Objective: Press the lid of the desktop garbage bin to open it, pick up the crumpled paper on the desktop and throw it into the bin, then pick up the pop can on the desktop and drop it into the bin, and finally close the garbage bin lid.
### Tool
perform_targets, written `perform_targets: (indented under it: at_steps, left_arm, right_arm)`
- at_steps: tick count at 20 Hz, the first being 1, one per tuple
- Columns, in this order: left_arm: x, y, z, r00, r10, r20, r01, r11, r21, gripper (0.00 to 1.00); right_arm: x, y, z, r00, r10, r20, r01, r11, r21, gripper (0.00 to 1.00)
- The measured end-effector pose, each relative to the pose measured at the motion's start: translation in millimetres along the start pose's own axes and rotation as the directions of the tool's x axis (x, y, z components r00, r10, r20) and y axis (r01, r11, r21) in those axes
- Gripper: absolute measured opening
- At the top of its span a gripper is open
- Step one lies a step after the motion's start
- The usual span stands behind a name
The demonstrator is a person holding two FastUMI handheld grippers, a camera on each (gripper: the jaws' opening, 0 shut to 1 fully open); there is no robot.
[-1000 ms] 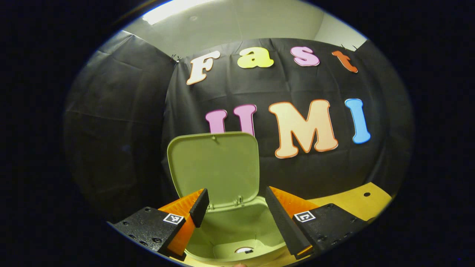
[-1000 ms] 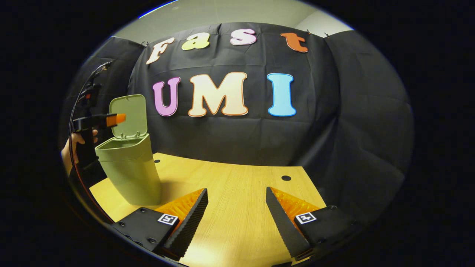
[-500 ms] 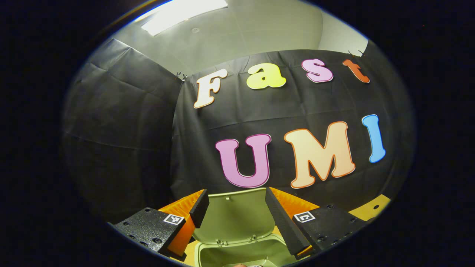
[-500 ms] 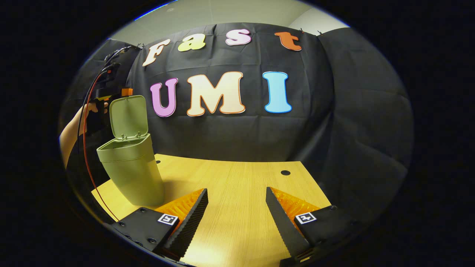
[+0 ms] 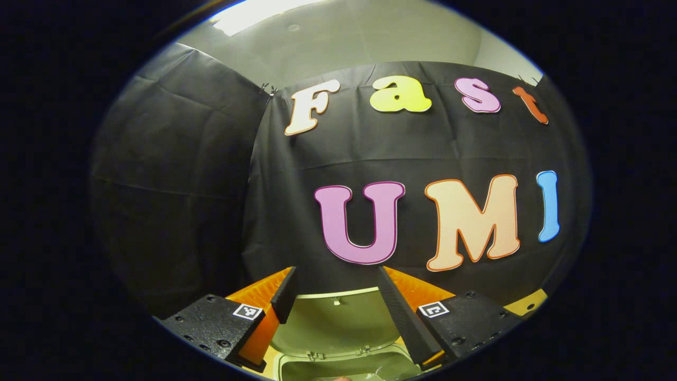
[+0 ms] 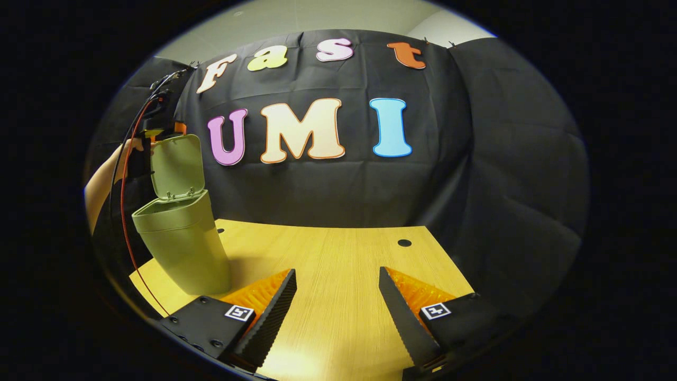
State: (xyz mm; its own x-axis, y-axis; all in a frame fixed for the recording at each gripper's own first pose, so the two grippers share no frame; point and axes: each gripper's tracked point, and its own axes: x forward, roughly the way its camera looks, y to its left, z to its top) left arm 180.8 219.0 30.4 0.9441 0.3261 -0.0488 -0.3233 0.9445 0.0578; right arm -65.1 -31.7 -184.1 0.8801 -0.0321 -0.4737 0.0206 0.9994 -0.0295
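Over the last 1 s the left gripper (image 5: pixel 334 301) has been raised from just above the bin's mouth to the level of the lid's top edge, with its 2 fingers held apart and nothing between them. In the left gripper view the lid (image 5: pixel 336 323), which filled the middle of the picture 1 s ago, is now seen low between the fingers, with the bin (image 5: pixel 344 366) rim at the very bottom and something pale and shiny just visible inside; what it is cannot be told. In the right gripper view the green bin (image 6: pixel 180 243) is seen standing at the left end of the wooden desktop (image 6: pixel 338 275), its lid (image 6: pixel 177 165) hinged upright, and the left gripper (image 6: pixel 161 128) is found at the lid's upper edge, held by a hand (image 6: pixel 127 153). Neither crumpled paper nor pop can is seen on the desktop, so both drops are judged done and the closing of the lid is taken to be the step in hand. The right gripper (image 6: pixel 337 307) is held low over the bare desktop, well apart from the bin, fingers spread and empty. The lid is expected to need a forward and downward push from behind its top edge.
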Motion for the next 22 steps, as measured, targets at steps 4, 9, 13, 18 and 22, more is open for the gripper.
perform_targets:
  at_steps: [4, 9, 13, 18, 22]
  left_arm:
    - [-19.1, -2.0, -2.7, 1.0, -0.007, -0.007, 0.007, 1.0, 0.008, 0.94]
    - [-55.8, -11.4, -8.9, 1.0, -0.012, -0.005, 0.012, 1.0, 0.025, 0.91]
    - [-83.0, -16.2, -19.8, 1.0, -0.011, -0.02, 0.011, 1.0, 0.009, 0.91]
    - [-111.1, -23.7, -39.9, 0.999, -0.003, -0.042, 0.005, 1.0, 0.029, 0.96]
    - [-133.2, -30.2, -61.8, 0.998, 0.006, -0.069, -0.003, 0.999, 0.038, 0.91]
  right_arm:
    - [7.5, 8.1, 6.4, 0.999, 0.04, 0.008, -0.04, 0.999, 0.0, 0.99]
    - [14.6, 15.7, 8.4, 0.995, 0.101, 0.013, -0.101, 0.995, -0.006, 0.99]
    - [16.6, 16.1, 8.0, 0.99, 0.144, 0.011, -0.144, 0.989, -0.018, 0.98]
    - [14.0, 11.2, 6.6, 0.985, 0.172, 0.011, -0.171, 0.985, -0.023, 0.98]
    - [9.1, 6.9, 3.1, 0.984, 0.18, 0.014, -0.179, 0.983, -0.026, 0.98]
